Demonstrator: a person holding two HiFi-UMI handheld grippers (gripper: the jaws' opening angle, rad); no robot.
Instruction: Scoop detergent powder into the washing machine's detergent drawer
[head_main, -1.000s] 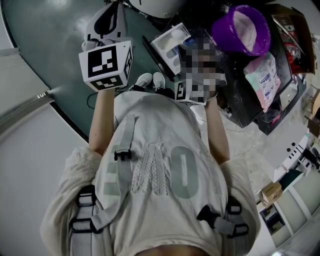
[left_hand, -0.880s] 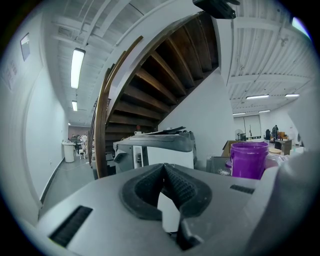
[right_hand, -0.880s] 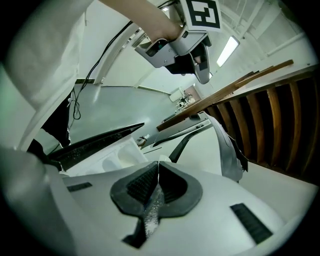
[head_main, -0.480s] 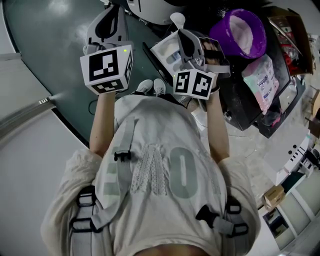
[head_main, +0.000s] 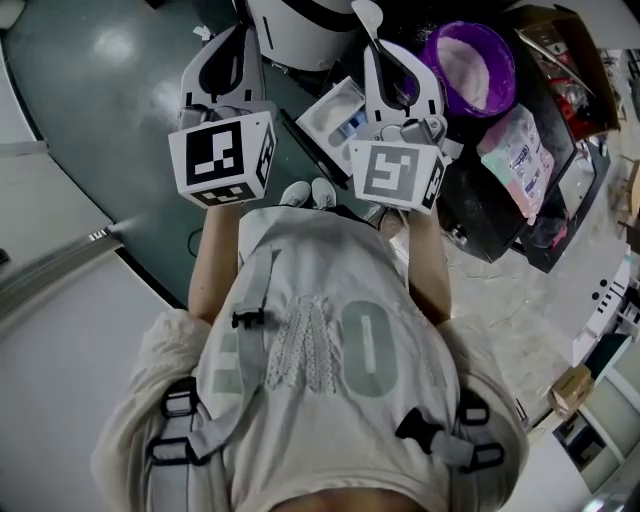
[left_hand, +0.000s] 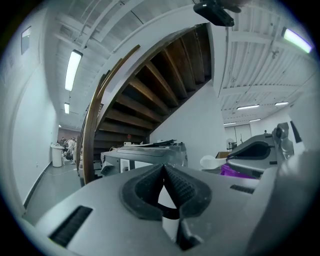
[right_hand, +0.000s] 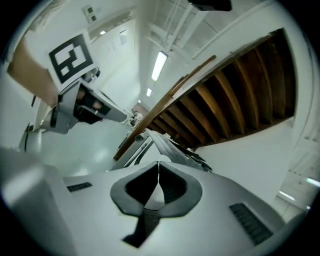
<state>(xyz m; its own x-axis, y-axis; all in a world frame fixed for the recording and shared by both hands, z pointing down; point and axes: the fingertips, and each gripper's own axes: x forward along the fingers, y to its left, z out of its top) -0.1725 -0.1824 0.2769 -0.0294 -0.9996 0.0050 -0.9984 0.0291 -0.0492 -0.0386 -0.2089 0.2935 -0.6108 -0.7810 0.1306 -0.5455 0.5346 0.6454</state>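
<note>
We see the scoop (head_main: 362, 13) pinched by its handle in the right gripper (right_hand: 158, 164), whose jaws press together on it. Its long axis runs on from the gripper, with the bowl pointing away from us, just past the far right corner of the detergent drawer (head_main: 330, 112) and beside the washing machine (head_main: 300, 25). Half a second ago the bowl lay nearer the drawer's far edge; it has since moved farther out. The purple tub (head_main: 478, 60) of powder stands right of the drawer. Our left gripper (left_hand: 164, 167), jaws together on nothing, hangs left of the drawer, barely shifted.
</note>
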